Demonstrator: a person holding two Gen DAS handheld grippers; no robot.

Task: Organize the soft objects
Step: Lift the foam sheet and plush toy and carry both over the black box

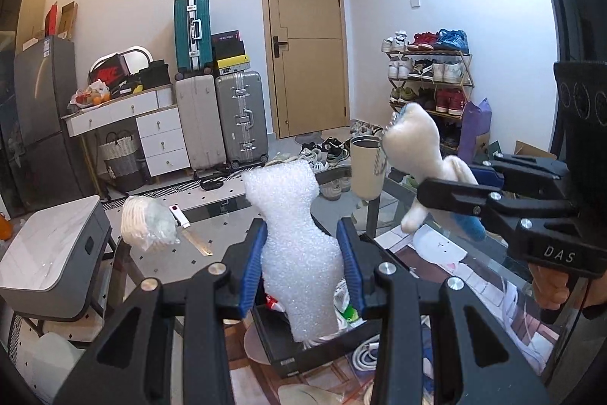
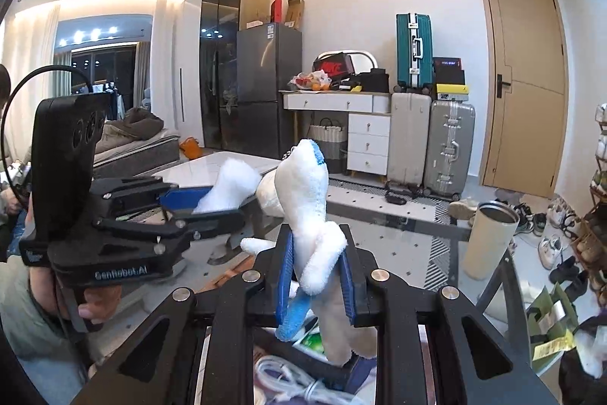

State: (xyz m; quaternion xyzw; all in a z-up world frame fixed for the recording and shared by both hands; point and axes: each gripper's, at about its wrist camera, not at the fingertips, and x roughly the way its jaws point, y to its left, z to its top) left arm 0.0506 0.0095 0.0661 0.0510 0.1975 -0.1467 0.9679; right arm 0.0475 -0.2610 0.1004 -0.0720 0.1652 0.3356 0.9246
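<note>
1. The left gripper (image 1: pixel 301 264) is seen pinched onto a white foam piece (image 1: pixel 294 234); the foam is squeezed at its waist between the blue pads (image 1: pixel 252 264) and stands upright above them.
2. The right gripper (image 2: pixel 316 276) is clamped on a white plush toy (image 2: pixel 307 200) with blue trim; the toy's body is nipped between the blue pads (image 2: pixel 284 272), its head rising above the jaws and a limb dangling below.
3. Directly beneath the left gripper, an open black box (image 1: pixel 303 348) is seen with small items inside, and a coiled white cable (image 1: pixel 366 353) is lying just beside it.
4. Both grippers are held level with one another and angled slightly downward, side by side; each handle is gripped by a hand (image 2: pixel 89 306).
5. Beyond the left gripper's tips, a glass table (image 1: pixel 212 215) is seen, with a wrapped white bundle (image 1: pixel 148 222) ahead to the left.
6. Ahead to the right, a cream tumbler (image 1: pixel 366 167) is stood upright.
7. Farther off, suitcases (image 1: pixel 220 116) are lined against the wall.
</note>
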